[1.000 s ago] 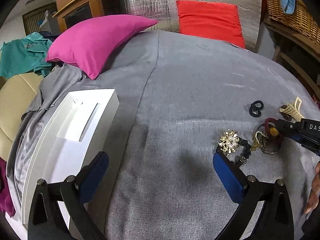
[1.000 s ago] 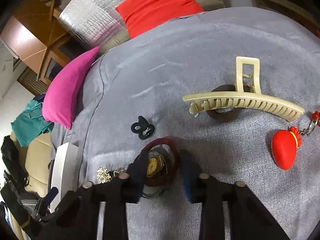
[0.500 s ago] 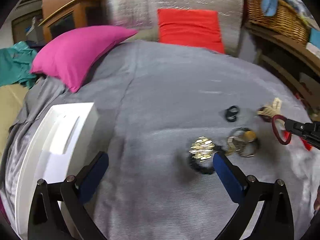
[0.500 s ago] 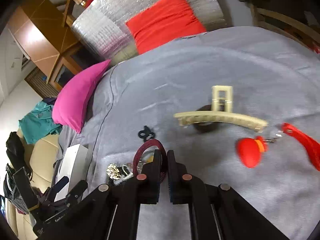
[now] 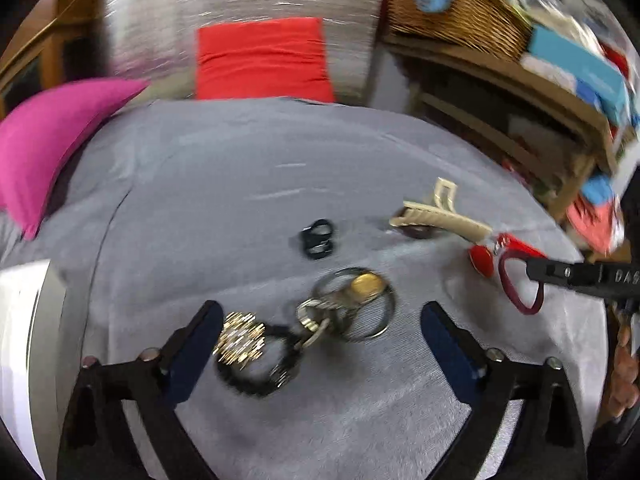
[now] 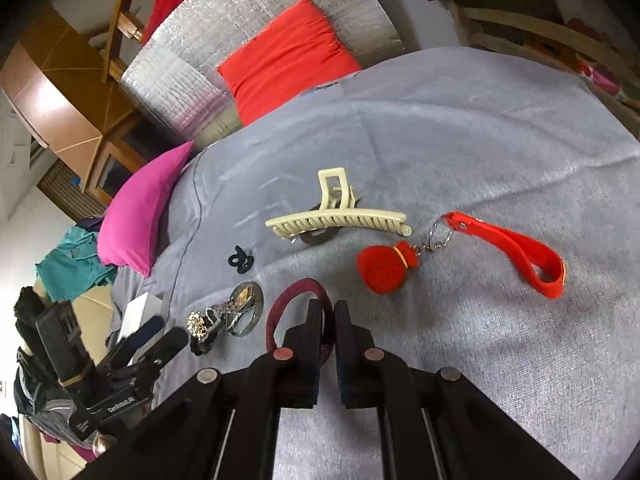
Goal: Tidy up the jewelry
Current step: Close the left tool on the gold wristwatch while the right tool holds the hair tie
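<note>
My right gripper (image 6: 329, 312) is shut on a dark red elastic bracelet (image 6: 282, 308), which hangs lifted above the grey bedspread (image 6: 460, 140); in the left wrist view the bracelet (image 5: 520, 284) shows at the right. My left gripper (image 5: 320, 324) has its jaws closing, still wide, around a black scrunchie with a gold pearl brooch (image 5: 240, 340) and a watch tangled with metal rings (image 5: 352, 304); the pads touch neither. A cream hair claw (image 6: 340, 216), a red pouch keychain (image 6: 386, 268) with red strap (image 6: 516, 252) and a small black clip (image 6: 240, 260) lie on the bed.
A white box (image 5: 20, 340) sits at the bed's left edge. A pink pillow (image 5: 48, 136) and a red cushion (image 5: 262, 64) lie at the far end against a silver panel. A wooden shelf with a wicker basket (image 5: 452, 12) stands on the right.
My right gripper has shut on the dark red bracelet and lifted it off the watch, moving right. My left gripper has swung right from beside the white box to over the brooch and watch.
</note>
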